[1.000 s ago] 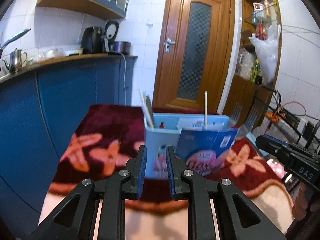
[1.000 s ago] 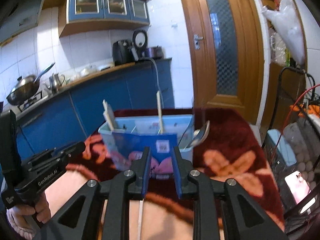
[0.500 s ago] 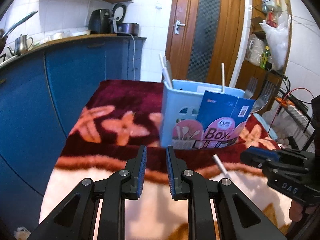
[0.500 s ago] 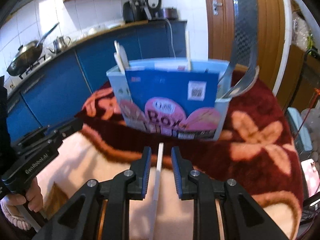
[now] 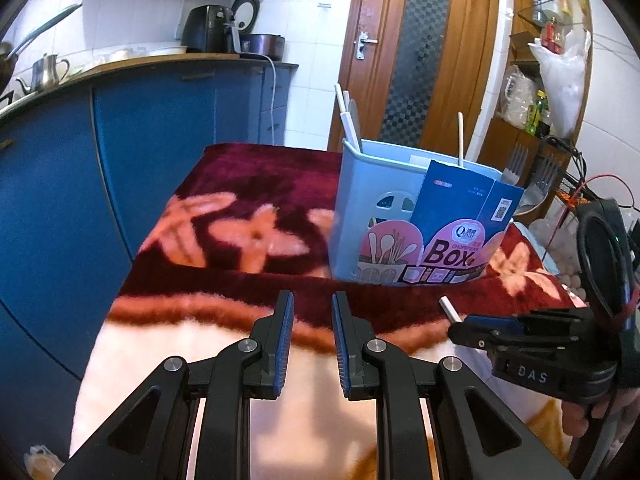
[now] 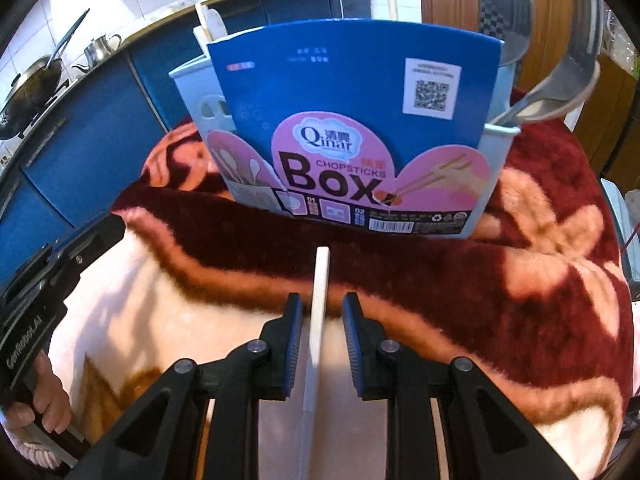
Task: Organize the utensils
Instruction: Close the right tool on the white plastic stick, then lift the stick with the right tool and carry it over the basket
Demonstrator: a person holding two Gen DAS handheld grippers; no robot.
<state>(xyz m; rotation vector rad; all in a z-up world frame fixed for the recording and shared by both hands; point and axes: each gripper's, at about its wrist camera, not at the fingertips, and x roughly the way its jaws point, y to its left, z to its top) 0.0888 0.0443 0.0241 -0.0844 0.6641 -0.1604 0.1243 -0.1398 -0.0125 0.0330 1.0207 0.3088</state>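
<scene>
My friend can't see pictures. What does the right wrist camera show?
The right gripper hovers with its open jaws around a white chopstick lying on a flowery red blanket. Behind stands a pale blue utensil box.

Right claw (image 6: 318, 312) has dropped over the chopstick (image 6: 320, 292) (left lower too).

Blue cabinets (image 5: 168, 128), wooden door (image 5: 420, 52), floral blanket (image 5: 248, 216), kettle (image 5: 48, 72).

Both tools tilt downward, left tool (image 5: 312, 304) and right tool (image 6: 322, 306) slightly parted.
</scene>
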